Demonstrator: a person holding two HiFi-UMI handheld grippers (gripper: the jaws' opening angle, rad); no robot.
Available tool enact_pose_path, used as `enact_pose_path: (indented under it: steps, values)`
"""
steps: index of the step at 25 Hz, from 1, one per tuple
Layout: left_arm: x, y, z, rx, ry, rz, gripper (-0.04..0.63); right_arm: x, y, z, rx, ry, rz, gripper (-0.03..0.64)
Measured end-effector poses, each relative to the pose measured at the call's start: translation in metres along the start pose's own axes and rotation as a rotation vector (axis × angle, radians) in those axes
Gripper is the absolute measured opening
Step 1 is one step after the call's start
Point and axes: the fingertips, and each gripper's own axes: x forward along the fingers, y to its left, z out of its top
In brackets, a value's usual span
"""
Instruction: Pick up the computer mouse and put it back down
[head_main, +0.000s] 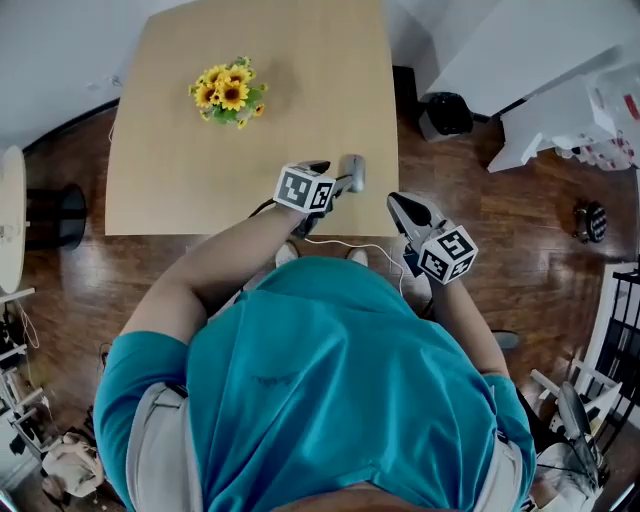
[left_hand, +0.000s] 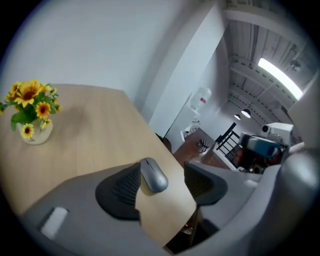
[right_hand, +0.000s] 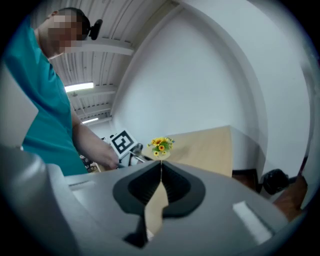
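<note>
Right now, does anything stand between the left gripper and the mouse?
Nothing visible does. The left gripper has open jaws, and the mouse shows in the gap between them, on the bare table near its corner. The flowers stand far off to one side.

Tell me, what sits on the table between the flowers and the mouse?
Nothing: only bare wooden table runs between the sunflower pot and the grey mouse. The left gripper view shows it best; the head view agrees.
</note>
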Motion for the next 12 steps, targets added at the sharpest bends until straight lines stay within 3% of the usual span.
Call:
enact_pose_path:
  steps: [5,12]
  values:
    - [0.058,0.01,-0.013,-0.081,0.121,0.074,0.373,-0.022,-0.011,-0.017,0.026,0.007,-0.017,0.006]
    - [0.104,0.035,-0.025,-0.145,0.21,0.192,0.425,-0.048,-0.025,-0.036,0.055,0.014,-0.047,0.006]
